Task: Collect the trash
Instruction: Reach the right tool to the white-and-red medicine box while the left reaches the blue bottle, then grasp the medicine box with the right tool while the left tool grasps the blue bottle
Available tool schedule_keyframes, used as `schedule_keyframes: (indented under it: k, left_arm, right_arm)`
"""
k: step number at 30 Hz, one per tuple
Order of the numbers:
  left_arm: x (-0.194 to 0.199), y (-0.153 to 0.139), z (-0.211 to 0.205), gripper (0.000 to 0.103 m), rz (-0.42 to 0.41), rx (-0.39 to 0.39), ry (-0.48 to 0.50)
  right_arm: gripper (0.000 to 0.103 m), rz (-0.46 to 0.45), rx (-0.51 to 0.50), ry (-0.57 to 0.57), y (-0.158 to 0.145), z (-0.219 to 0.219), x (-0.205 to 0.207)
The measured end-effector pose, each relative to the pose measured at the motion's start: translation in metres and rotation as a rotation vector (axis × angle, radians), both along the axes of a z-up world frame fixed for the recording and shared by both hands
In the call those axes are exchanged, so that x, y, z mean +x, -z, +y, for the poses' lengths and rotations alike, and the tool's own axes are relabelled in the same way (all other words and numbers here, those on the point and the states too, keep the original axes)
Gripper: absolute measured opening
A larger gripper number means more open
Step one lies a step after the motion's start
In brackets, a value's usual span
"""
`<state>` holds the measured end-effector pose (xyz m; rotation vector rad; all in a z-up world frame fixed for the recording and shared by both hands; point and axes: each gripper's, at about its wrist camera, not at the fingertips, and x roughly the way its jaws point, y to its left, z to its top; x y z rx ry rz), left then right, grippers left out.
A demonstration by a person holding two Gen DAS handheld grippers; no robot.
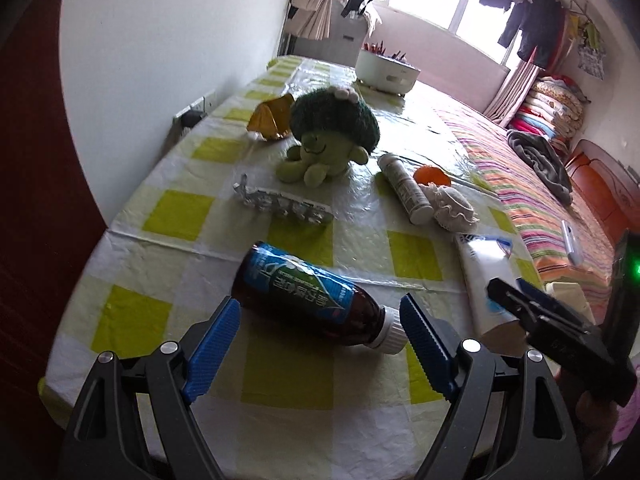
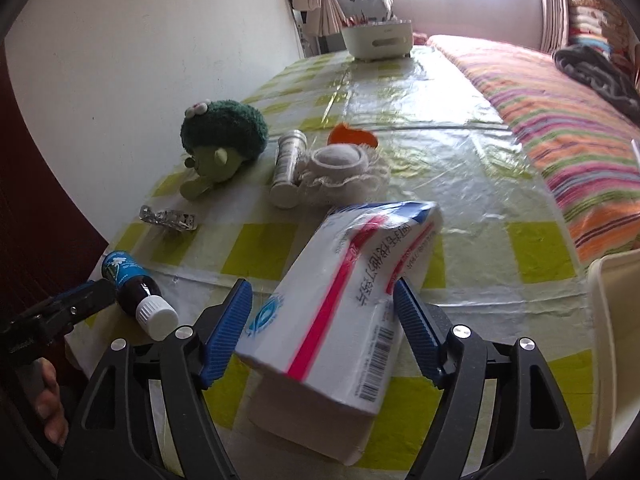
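Note:
A brown bottle [image 1: 308, 296] with a blue label and white cap lies on its side on the checked tablecloth [image 1: 180, 216]. My left gripper [image 1: 320, 308] is open, its blue pads either side of the bottle and clear of it. A white carton [image 2: 344, 300] with a red stripe lies slanted between the fingers of my right gripper [image 2: 322, 288], which is open; a gap shows at the left pad, and the right pad is at the carton's edge. The carton [image 1: 484, 272] and right gripper [image 1: 516, 300] appear at the left wrist view's right side. The bottle [image 2: 136, 292] lies left of the carton.
On the table lie a crumpled foil blister pack [image 1: 280, 204], a green plush toy [image 1: 328, 136], a gold wrapper [image 1: 272, 116], a white tube [image 1: 404, 188], an orange piece [image 2: 352, 136] and a lacy white cloth [image 2: 344, 172]. A white basket [image 2: 378, 38] stands far back. A striped bed [image 2: 560, 128] borders the right.

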<state>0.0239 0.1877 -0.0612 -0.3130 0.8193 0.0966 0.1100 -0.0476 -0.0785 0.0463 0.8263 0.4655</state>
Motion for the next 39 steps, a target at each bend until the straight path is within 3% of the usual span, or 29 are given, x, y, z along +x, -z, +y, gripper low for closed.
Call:
schedule_keyframes:
  k: [5,9,17,22,31,34,35,39]
  left_arm:
    - [0.009,0.006,0.002,0.08,0.022,-0.047,-0.014]
    - [0.018,0.011,0.005,0.08,0.046,-0.091,-0.024]
    - [0.033,0.018,0.005,0.08,0.085,-0.13,-0.053]
    - [0.042,0.023,-0.003,0.08,0.106,-0.101,-0.036]
    - [0.047,0.028,-0.028,0.079,0.107,0.009,0.044]
    - [0.047,0.028,-0.033,0.057,0.098,0.04,0.063]
    - [0.048,0.028,-0.034,0.045,0.096,0.049,0.067]
    - [0.049,0.028,-0.035,0.045,0.083,0.042,0.078]
  right_arm:
    - [0.071,0.011,0.023,-0.005,-0.001,0.001,0.004]
    - [0.064,0.024,0.033,-0.003,-0.002,-0.002,0.008]
    - [0.063,0.029,0.025,-0.024,-0.002,0.0,0.01]
    - [0.06,0.016,0.008,-0.038,-0.002,0.002,0.009]
    - [0.042,-0.028,-0.008,-0.082,-0.008,0.004,-0.003]
    - [0.038,-0.037,-0.001,-0.087,-0.009,0.001,-0.005]
    - [0.037,-0.04,0.0,-0.087,-0.01,0.001,-0.005]
    - [0.033,-0.055,0.014,-0.09,-0.013,-0.003,-0.008]
